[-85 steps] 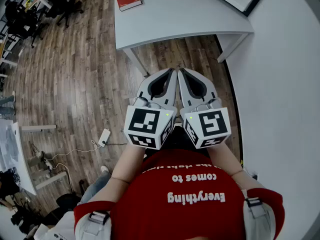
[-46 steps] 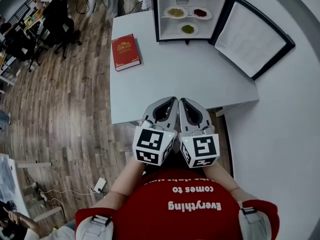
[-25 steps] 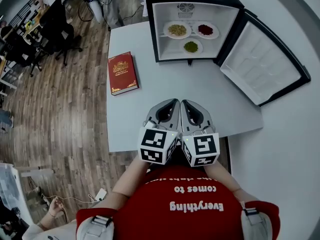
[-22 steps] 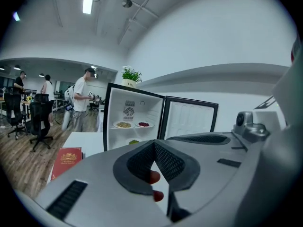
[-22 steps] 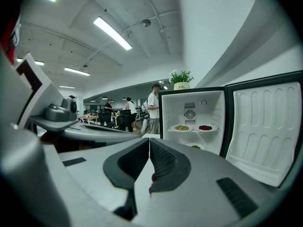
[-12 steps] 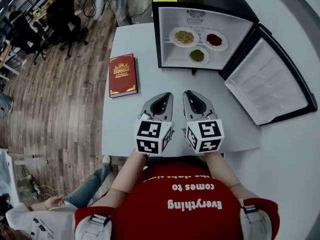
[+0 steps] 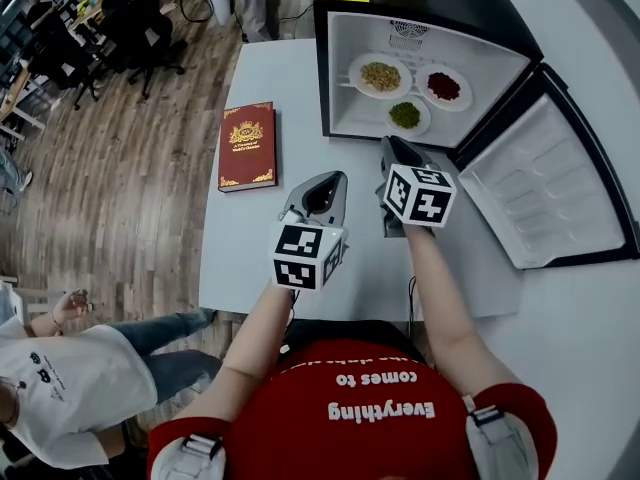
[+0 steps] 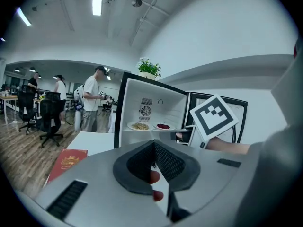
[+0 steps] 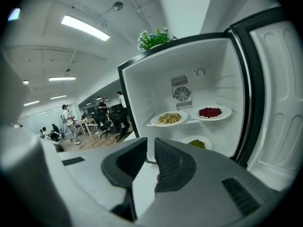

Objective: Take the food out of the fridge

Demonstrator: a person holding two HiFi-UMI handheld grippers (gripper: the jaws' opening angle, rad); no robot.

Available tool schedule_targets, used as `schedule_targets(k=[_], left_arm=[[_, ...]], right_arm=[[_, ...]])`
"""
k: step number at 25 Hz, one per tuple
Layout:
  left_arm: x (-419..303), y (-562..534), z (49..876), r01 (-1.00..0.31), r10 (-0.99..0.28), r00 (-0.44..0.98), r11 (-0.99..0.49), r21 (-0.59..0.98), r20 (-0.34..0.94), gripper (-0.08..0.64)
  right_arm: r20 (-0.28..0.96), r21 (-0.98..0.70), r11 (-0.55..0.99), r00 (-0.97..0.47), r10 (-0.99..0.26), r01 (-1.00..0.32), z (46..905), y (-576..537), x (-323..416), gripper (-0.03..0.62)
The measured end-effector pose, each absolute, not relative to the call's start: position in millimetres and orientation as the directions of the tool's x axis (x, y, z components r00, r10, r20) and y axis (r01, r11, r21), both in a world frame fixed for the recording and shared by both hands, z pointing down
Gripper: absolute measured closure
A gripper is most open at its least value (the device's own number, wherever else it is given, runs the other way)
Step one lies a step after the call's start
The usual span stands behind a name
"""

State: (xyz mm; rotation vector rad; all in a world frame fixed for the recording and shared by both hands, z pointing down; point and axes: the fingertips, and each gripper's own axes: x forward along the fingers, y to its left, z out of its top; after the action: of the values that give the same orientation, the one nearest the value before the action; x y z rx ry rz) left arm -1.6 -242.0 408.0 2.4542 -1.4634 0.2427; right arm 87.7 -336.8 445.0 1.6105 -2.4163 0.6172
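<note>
**Short of the open fridge, three plates inside**

My right claw (image 7: 393, 146) hung over the table (image 7: 290, 88) just before the fridge (image 7: 340, 68). Its jaws had just been opening and stood a narrow slit apart, with nothing between them. My left claw (image 7: 338, 176) hung further back, jaws pressed together and empty.

The food lay inside: a yellow plate (image 7: 380, 75) and a red plate (image 7: 443, 86) side by side on the shelf (image 9: 189, 121), and a green plate (image 7: 405, 115) below on the fridge floor, nearest the opening.

I judged the slit the first danger. It looked too tight to take a rim, so a push forward would only shove a plate deeper or tip it. The plates were shallow, round and smooth white, likely glazed and slippery. A pinch on one edge could let the far side sag and spill the loose heaps, which looked like grains or chopped bits. The shelf was thin and sat low over the green plate, so a steep lift there could knock it from below and jolt the two plates above. The door (image 7: 560, 198) stood wide on my right, its moulded white liner near my forearm, and a careless swing out could catch it.

The claw jaws were grey, with dark ribbed pads that should bite well on a rim. The table was plain and matt. A red book (image 7: 247, 145) with gilt print lay to the left, well clear.
</note>
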Motion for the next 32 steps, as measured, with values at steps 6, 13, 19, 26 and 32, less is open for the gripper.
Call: schedule_targets(k=[6,13,19,26,32], left_arm=[[12.2,-266.1,430.8,-0.874,-0.815,0.487,-0.457,0.168,0.315,0.554],[13.4,-278.4,445.7,-0.875,-0.805,0.484,-0.452,0.174,0.344,0.554],[6.4,-282.0,457.4,-0.878,-0.802,0.478,-0.438,0.193,0.359,0.554],[4.3,-286.6,468.2,-0.877,-0.793,0.48,-0.432,0.208,0.376,0.554],[6.9,-287.8,468.6,-0.872,-0.79,0.489,-0.438,0.217,0.371,0.554]], right_arm=[[0.35,-0.524,0.219,-0.442,-0.826,-0.823,464.6,-386.9,101.8,0.512],[0.231,-0.869,0.056,-0.503,-0.833,-0.492,481.0,-442.5,112.3,0.503],[0.118,-0.983,-0.028,-0.511,-0.852,-0.18,500.0,-471.1,116.4,0.503],[0.047,-0.998,-0.026,-0.465,-0.884,-0.051,502.4,-483.5,120.6,0.506],[0.018,-1.0,-0.008,-0.47,-0.883,-0.025,495.3,-480.8,120.9,0.569]])
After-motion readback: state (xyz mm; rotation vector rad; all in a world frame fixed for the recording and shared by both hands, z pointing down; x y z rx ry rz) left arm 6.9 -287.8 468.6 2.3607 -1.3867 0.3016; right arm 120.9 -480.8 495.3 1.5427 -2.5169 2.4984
